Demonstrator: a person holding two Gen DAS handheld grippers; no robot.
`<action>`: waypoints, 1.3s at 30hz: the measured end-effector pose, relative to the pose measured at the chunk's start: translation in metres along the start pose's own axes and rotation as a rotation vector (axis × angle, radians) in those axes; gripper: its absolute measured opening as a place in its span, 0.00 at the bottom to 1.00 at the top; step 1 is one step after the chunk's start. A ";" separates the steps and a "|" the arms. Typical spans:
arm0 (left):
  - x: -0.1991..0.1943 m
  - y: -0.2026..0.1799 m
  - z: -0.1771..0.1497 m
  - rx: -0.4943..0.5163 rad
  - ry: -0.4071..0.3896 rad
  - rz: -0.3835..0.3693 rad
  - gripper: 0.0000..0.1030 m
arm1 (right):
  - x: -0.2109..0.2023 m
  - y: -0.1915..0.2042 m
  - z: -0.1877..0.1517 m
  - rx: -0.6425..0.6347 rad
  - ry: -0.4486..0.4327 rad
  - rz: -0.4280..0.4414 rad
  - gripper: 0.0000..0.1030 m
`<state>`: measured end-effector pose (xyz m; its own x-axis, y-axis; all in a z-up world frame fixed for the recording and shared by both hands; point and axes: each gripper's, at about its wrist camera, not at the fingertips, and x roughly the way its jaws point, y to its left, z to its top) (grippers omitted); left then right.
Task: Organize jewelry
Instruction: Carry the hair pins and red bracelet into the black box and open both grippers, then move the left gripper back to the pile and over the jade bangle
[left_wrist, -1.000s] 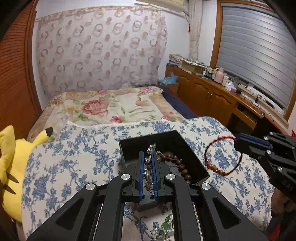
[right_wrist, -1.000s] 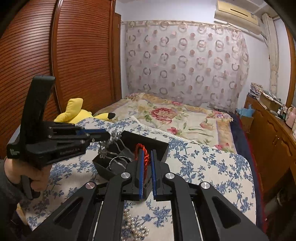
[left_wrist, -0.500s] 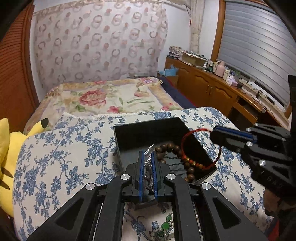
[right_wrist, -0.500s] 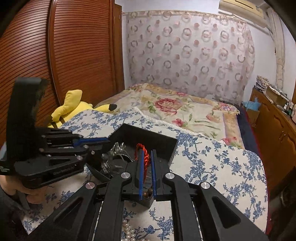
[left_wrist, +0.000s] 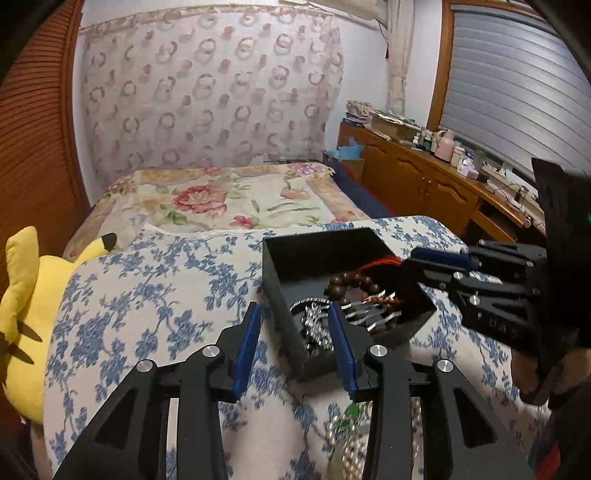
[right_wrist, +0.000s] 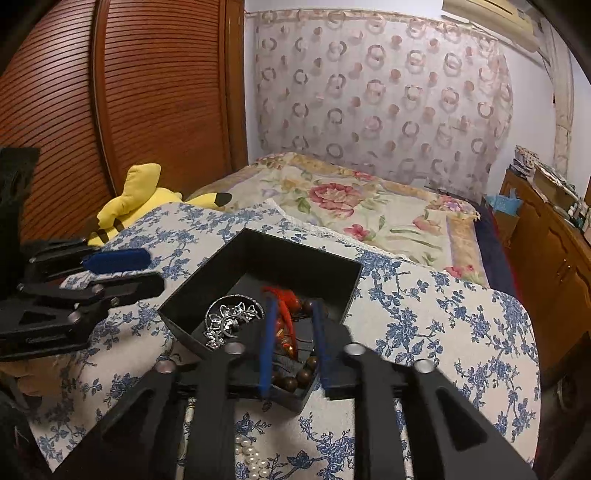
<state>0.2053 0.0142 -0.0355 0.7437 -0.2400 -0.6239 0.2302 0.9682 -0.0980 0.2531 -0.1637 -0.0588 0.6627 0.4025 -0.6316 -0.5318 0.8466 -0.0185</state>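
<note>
A black open box sits on the blue-flowered cloth. Inside lie a silver ornament, a brown bead bracelet and a red string bracelet. My left gripper is open, its fingers straddling the box's near left wall above the silver ornament. My right gripper is open over the box, with the red bracelet lying between its fingers. The right gripper also shows at the box's right side in the left wrist view.
A pearl strand with green stones lies on the cloth in front of the box. A yellow plush toy sits at the left edge. A floral bedspread, wooden cabinets and wardrobe doors surround.
Both grippers lowered to the box and opened. The left let go of the silver ornament, the right let go of the red bracelet; both pieces now lie in the box.
</note>
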 end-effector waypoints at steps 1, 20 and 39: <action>-0.005 0.001 -0.004 0.000 -0.006 0.000 0.51 | -0.002 -0.001 -0.001 0.003 -0.002 0.003 0.26; -0.047 -0.015 -0.062 0.066 -0.006 0.018 0.93 | -0.070 0.002 -0.073 0.051 -0.008 0.018 0.43; -0.020 -0.059 -0.099 0.163 0.175 -0.056 0.93 | -0.086 0.022 -0.141 0.009 0.110 0.020 0.46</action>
<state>0.1142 -0.0312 -0.0940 0.6098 -0.2633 -0.7475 0.3767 0.9261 -0.0189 0.1103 -0.2287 -0.1140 0.5896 0.3796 -0.7130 -0.5394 0.8421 0.0022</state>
